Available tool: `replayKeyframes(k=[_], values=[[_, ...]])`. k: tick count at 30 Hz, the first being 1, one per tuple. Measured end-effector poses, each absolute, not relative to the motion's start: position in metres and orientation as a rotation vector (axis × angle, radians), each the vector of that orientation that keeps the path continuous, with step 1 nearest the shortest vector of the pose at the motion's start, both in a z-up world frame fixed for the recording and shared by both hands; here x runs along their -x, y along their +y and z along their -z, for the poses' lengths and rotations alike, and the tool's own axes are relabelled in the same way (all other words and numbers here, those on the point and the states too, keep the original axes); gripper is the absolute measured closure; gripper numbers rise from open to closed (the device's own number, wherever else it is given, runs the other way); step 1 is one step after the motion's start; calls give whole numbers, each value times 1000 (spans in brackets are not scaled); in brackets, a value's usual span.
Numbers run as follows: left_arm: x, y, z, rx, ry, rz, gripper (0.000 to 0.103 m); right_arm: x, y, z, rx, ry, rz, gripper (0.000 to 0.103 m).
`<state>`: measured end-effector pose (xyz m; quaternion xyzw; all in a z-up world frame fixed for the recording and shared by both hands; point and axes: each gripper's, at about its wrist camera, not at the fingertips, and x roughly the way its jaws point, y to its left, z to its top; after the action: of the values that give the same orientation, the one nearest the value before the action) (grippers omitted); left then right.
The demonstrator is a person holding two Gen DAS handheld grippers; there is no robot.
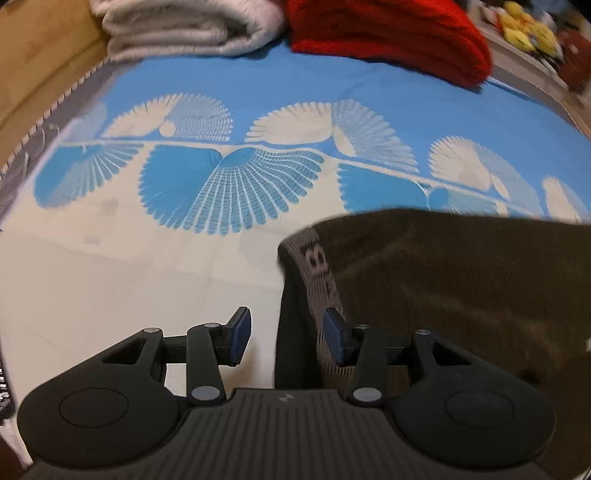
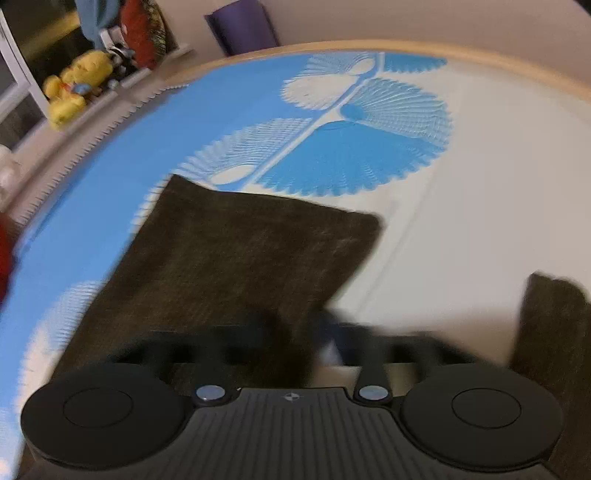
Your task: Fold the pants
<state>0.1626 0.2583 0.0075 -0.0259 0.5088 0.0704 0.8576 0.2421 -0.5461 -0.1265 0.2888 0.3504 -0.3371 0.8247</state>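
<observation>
Dark olive-brown pants [image 1: 461, 291] lie on the blue and white patterned bed sheet [image 1: 110, 266]. Their grey lettered waistband [image 1: 317, 273] runs down between the fingers of my left gripper [image 1: 288, 338], which is open, its right pad touching the band. In the right wrist view a pant leg [image 2: 236, 258] stretches away from my right gripper [image 2: 295, 339]. That gripper is motion-blurred and its fingers seem to pinch the leg's near edge, but I cannot tell for sure. Another piece of the pants [image 2: 554, 332] shows at the right.
A folded white blanket [image 1: 184, 29] and a red garment [image 1: 388, 37] lie at the far side of the bed. Yellow plush toys [image 2: 74, 88] sit on a ledge beside the bed. The wooden bed frame [image 2: 443, 50] curves along the far edge.
</observation>
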Motion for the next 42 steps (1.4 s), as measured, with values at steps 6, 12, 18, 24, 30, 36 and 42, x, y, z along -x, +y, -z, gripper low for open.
replayKeyframes(k=[6, 12, 18, 24, 30, 36, 42], values=[[-128, 261, 22, 22, 1192, -127, 55, -214, -544, 124, -633, 759, 989, 93], [-126, 273, 50, 196, 1277, -3, 41, -194, -544, 96, -752, 725, 960, 69], [-108, 268, 74, 135, 1347, 68, 36, -146, -516, 13, -707, 559, 680, 68], [-87, 262, 89, 32, 1350, 116, 43, -72, -472, -47, -516, 501, 464, 52], [-67, 267, 75, -22, 1276, 156, 92, -23, -450, -48, -399, 602, 381, 52], [-45, 266, 64, -134, 1260, 110, 93, -17, -434, -42, -313, 667, 387, 52], [-32, 256, 27, -106, 1104, 125, 88, -25, -407, -36, -232, 731, 316, 52]])
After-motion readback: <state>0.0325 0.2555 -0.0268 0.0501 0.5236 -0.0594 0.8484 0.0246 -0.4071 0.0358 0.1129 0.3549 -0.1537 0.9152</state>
